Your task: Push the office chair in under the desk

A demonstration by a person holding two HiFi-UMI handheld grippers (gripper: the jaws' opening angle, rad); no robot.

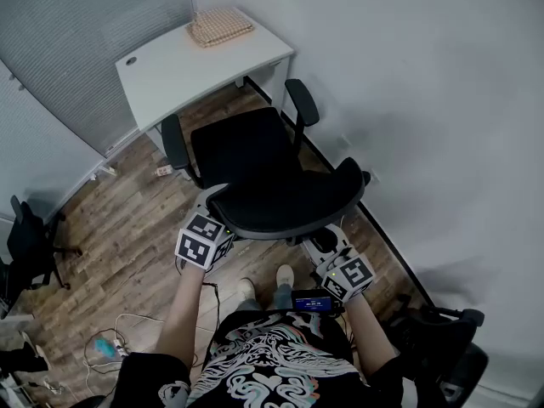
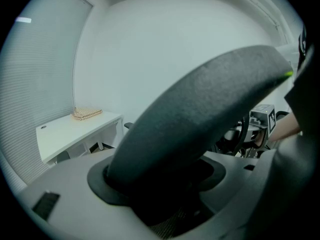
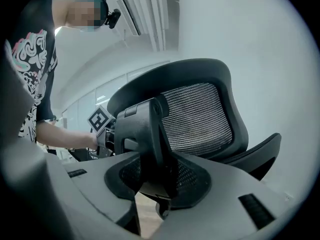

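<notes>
Both left tongs point(image 1: 219, 228) and right tongs point(image 1: 331, 246) on the office chair backrest point(image 1: 289, 198).

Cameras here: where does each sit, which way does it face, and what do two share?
Head view: on the person's head, looking steeply down on the office chair and desk; forearms, left claw, right claw show.
Left gripper view: on the left claw, looking past the clamped backrest towards the desk; right forearm shows.
Right gripper view: on the right claw, looking across the backrest's rear; left forearm shows.
Shared: both gripper views show the backrest.
</notes>
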